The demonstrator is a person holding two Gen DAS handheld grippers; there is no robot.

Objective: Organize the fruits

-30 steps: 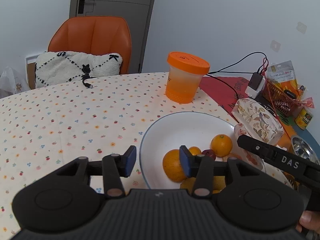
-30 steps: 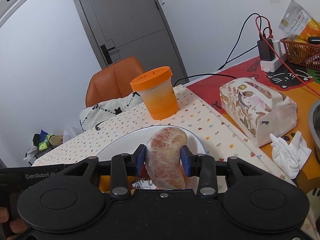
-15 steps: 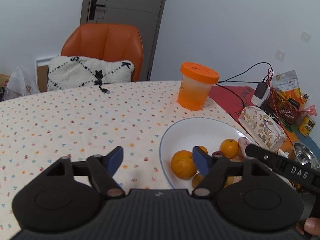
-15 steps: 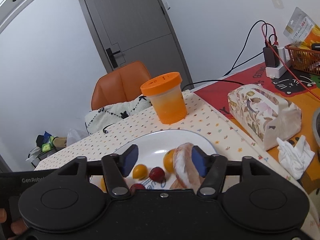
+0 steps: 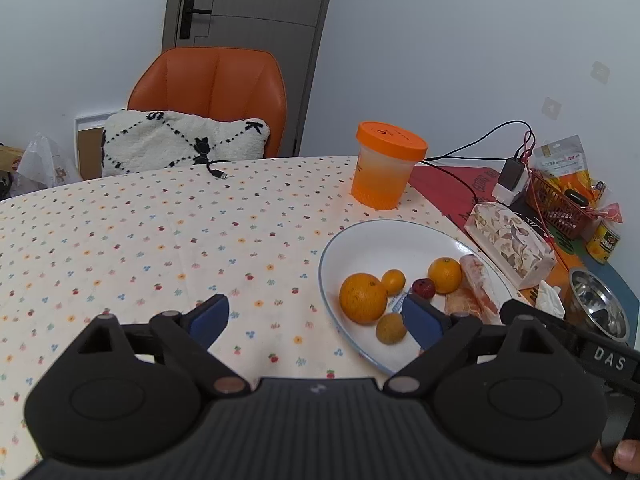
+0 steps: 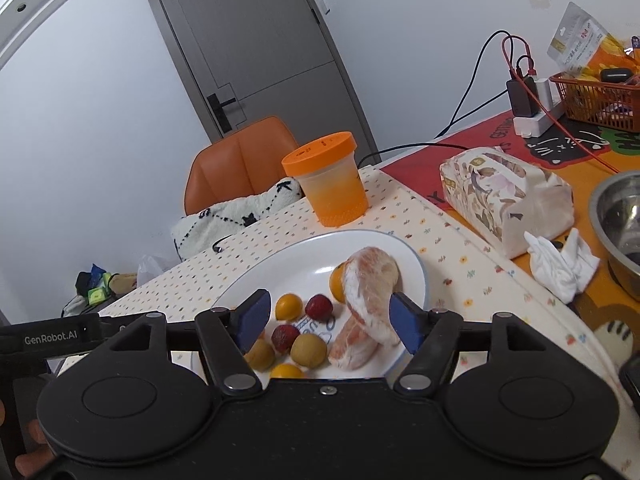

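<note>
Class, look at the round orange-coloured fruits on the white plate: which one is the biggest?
The large orange at the plate's left side. It is clearly bigger than the middle-sized orange beside the peeled segments and the tiny one touching it.

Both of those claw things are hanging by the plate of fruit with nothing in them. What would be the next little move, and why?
Probably draw both back from the plate. The peeled pomelo pieces already lie on it among the oranges, and the right gripper and left gripper are opening with nothing gripped. No loose fruit shows on the tablecloth.

Peeled pomelo segments (image 6: 366,304) on the white plate (image 6: 416,268) among small fruits, between opening jaws, untouched.
</note>
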